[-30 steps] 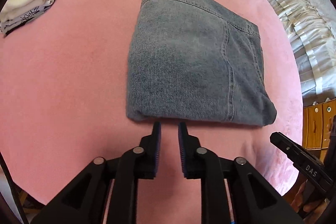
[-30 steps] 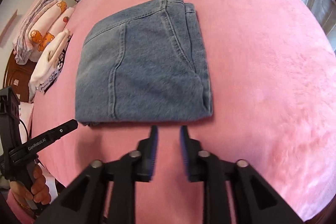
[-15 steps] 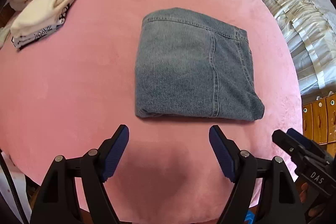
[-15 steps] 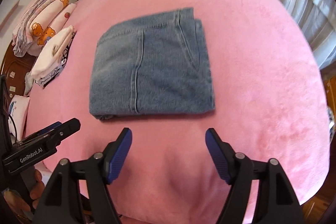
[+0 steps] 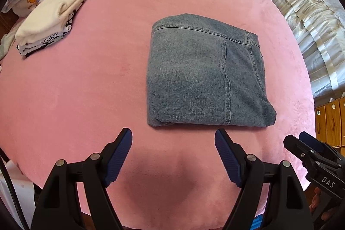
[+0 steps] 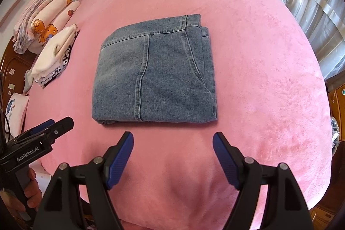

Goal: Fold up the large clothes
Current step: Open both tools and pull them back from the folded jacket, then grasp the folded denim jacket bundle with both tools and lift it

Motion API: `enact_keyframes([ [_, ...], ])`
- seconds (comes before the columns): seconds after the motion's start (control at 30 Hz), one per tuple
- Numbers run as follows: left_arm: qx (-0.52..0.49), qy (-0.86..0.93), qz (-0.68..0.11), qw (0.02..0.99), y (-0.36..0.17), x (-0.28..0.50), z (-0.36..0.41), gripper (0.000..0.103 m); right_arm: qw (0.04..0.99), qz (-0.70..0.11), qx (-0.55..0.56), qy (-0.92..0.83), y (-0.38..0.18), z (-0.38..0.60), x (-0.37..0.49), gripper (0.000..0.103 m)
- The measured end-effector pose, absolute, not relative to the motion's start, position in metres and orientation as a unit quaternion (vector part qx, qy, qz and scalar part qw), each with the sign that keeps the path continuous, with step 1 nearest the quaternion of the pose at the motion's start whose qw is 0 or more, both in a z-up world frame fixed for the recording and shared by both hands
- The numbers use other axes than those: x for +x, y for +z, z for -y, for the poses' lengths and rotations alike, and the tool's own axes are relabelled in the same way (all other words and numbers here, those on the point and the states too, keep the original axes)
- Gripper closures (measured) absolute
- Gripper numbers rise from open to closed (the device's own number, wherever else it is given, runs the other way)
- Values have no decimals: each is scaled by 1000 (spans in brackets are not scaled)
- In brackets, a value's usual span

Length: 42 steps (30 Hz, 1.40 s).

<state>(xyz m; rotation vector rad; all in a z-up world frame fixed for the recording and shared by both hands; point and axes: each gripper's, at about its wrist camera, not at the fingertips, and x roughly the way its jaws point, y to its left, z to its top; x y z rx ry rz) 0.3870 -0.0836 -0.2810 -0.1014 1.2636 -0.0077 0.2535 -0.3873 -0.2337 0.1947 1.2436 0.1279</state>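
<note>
We see the pink blanket covering the whole work surface, w/ the jeans folded into a flat rectangle at its centre, just beyond both tools and touching neither. Far left sits a stack of folded clothes. Near edge: our left gripper and right gripper both hover w/ jaws spread wide apart, nothing between them.
</note>
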Motion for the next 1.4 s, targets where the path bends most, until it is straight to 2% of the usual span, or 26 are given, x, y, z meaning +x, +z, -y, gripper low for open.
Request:
enact_keyframes([
  [0.33,-119,-70,-567,812,-299,425,62,25,786,-591,159,87,-261,411,284,27],
  [0.7,-190,-116,-628,746,-391,501,14,25,738,-606,269,125,-344,470,358,27],
  [1.03,-319,-223,-662,640,-454,530,-1,15,681,-606,362,193,-392,484,397,27],
  [1.13,-319,-233,-666,633,-459,536,7,12,670,-613,361,210,-399,477,407,25],
  [1.23,-301,-239,-668,638,-459,545,16,9,659,-621,354,235,-403,469,418,16],
  [1.4,-287,-238,-666,646,-462,558,23,9,642,-626,342,281,-406,446,433,16],
])
